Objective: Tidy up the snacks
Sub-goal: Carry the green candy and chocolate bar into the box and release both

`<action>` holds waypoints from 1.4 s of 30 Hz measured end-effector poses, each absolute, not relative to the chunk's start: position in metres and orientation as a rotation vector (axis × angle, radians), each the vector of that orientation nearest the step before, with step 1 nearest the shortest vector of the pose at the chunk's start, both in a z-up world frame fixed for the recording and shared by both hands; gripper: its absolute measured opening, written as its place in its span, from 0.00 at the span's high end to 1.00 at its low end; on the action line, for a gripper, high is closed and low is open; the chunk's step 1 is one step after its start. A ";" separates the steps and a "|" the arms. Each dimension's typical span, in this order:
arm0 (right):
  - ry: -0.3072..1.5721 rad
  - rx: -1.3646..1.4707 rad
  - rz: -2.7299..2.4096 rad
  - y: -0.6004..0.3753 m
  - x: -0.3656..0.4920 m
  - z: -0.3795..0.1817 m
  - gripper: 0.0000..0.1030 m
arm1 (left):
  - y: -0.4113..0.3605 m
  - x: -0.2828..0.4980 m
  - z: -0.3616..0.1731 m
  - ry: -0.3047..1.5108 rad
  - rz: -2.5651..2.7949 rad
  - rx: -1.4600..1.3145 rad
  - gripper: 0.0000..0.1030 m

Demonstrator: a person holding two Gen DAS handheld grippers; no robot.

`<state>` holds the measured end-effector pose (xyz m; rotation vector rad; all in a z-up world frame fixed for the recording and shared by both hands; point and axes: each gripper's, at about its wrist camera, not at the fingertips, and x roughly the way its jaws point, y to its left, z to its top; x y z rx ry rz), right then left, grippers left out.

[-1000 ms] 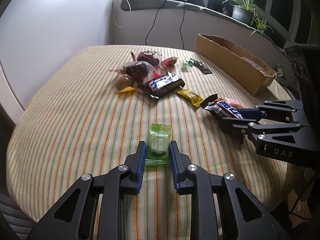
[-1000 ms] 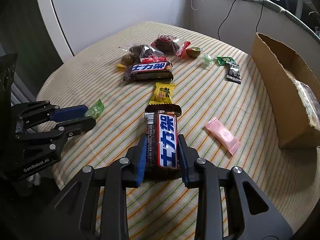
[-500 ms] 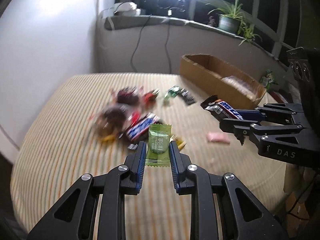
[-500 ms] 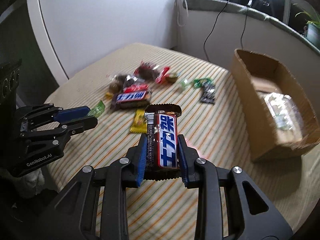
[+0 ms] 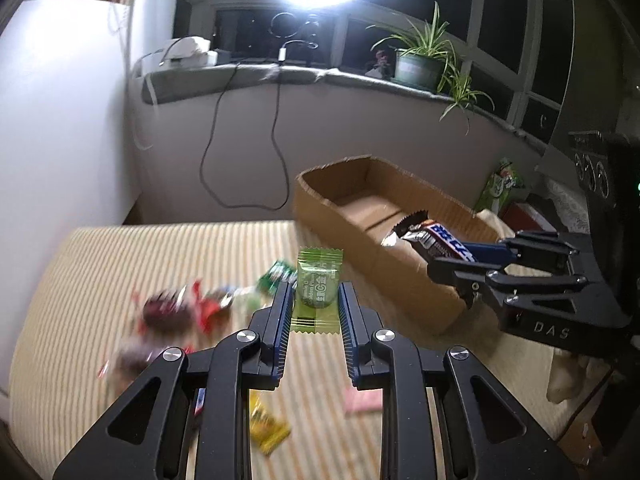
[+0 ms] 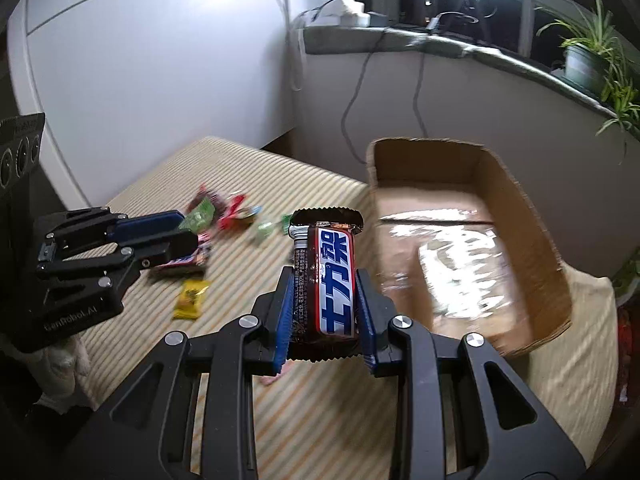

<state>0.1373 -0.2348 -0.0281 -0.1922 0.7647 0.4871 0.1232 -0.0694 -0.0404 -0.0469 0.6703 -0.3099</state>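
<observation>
Both loads were lifted off the striped tablecloth (image 5: 100, 264) since a second before, the left gripper (image 5: 315, 304) clamped on a green sachet (image 5: 318, 288) and the right gripper (image 6: 325, 300) on a brown chocolate bar (image 6: 326, 276), release over the open cardboard box (image 6: 536, 240) being judged next

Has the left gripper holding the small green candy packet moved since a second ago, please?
Yes. The left gripper with the green candy packet has lifted off the striped tablecloth toward the open cardboard box.
</observation>
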 end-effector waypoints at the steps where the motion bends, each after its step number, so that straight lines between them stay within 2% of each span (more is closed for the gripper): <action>1: 0.763 -0.188 0.477 -0.239 0.142 -0.027 0.71 | -0.073 0.128 -0.039 0.668 -0.313 -0.044 0.79; 18: 0.782 -0.175 0.318 -0.300 0.225 -0.027 0.71 | -0.127 0.218 -0.048 0.718 -0.365 -0.059 0.79; 42: 0.852 -0.161 0.242 -0.327 0.263 -0.050 0.71 | -0.159 0.252 -0.063 0.776 -0.387 -0.001 0.78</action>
